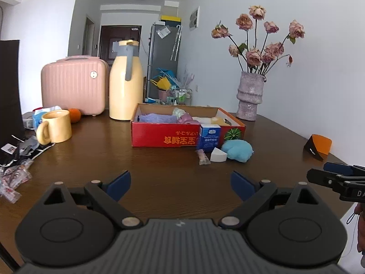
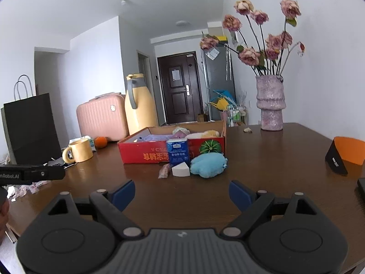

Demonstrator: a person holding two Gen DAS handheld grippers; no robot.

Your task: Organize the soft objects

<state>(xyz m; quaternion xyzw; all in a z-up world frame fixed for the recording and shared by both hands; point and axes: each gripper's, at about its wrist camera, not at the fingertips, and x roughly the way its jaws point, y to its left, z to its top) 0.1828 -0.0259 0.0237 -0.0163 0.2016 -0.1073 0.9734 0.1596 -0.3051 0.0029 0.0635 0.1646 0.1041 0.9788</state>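
Observation:
A red cardboard box sits mid-table holding purple, pink and yellow soft things. In front of its right end lie a blue plush, a white sponge wedge, a small wrapped snack and an upright blue tissue pack. My left gripper stands open over bare table, well short of these. My right gripper is open too, nothing between its fingers. In the left wrist view the right gripper's side shows at the right edge.
A yellow mug, an orange, a yellow jug, a pink case and a black bag stand at the left. A vase of dried roses and an orange-black holder are at the right. Wrappers litter the left edge.

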